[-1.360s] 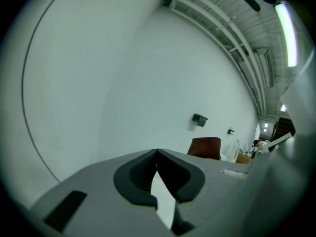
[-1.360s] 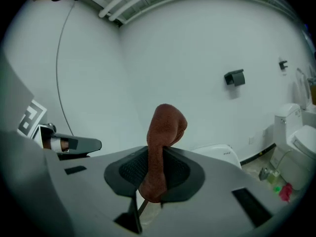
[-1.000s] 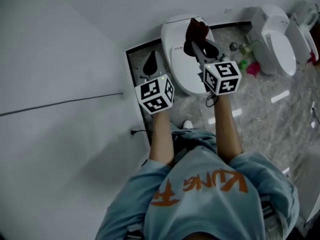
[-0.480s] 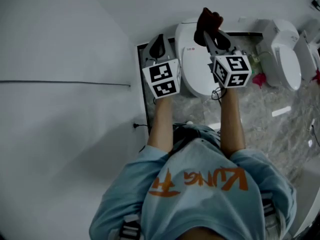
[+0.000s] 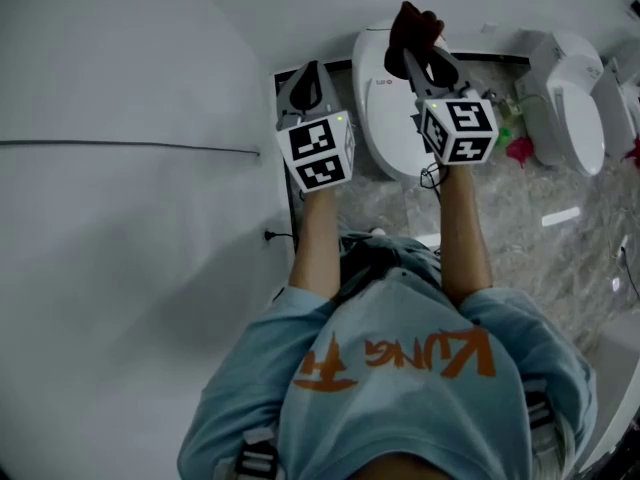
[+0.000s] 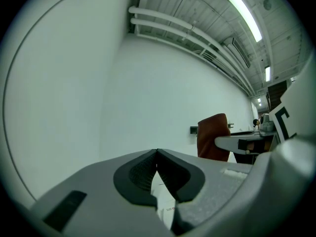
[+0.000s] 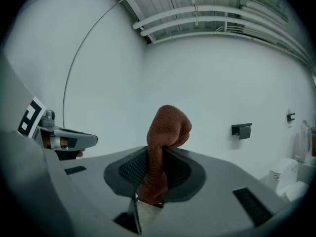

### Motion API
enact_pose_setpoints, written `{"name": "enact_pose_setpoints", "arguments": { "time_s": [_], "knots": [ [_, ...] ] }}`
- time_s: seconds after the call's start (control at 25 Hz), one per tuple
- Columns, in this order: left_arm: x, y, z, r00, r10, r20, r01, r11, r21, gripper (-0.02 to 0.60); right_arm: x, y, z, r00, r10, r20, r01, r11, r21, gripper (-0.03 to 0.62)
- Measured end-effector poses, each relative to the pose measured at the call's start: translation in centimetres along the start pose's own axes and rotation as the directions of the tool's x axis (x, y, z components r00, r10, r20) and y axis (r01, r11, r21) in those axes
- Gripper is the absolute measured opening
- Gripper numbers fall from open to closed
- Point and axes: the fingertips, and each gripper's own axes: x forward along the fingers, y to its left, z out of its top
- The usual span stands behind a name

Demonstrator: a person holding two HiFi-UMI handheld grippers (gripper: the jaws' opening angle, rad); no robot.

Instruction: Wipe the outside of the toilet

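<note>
Currently, nearest the camera: the person's light-blue shirt [image 5: 400,368], with both forearms reaching toward the toilet [image 5: 385,118]. The toilet stands on the marble floor [image 5: 560,238] directly ahead, lid down.

Left gripper [image 5: 312,73]: held just left of the toilet, over the gap between it and the side wall [image 5: 120,268]. Jaws closed tip to tip, nothing between them. Idle.

Right gripper [image 5: 425,60]: held above the toilet's far half, jaws clamped on a brown cloth [image 5: 413,28]. The cloth bunches up past the jaw tips. The right gripper view shows it raised in front of the back wall [image 7: 222,83], not pressed on porcelain. No contact with the toilet that I can see.

Progress, judged: no wiping stroke is under way at this moment. I cannot tell from the surface whether any part has been wiped, as no streaks or wet marks are readable. Lid, sides and base all look left to do. The cloth needs lowering onto the lid first.

Surroundings: right of the toilet, a small green item [image 5: 497,128] and a pink item [image 5: 520,151] lie on the floor, too small to name. Beyond them stands a second toilet [image 5: 570,108]. A paper holder [image 7: 241,130] hangs on the wall right of the toilet. The side wall, close on the toilet's left, may cramp access to that flank. The right flank looks open apart from the floor items.
</note>
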Motion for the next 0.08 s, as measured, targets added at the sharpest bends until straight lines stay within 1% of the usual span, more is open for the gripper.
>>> {"name": "enact_pose_setpoints", "arguments": {
  "time_s": [0.08],
  "knots": [
    [-0.23,-0.08,0.34,1.000,0.001,0.007,-0.001,1.000,0.001,-0.006,-0.20,-0.28,0.07,1.000,-0.015,-0.002,0.015,1.000,-0.005,0.078]
  ]
}}
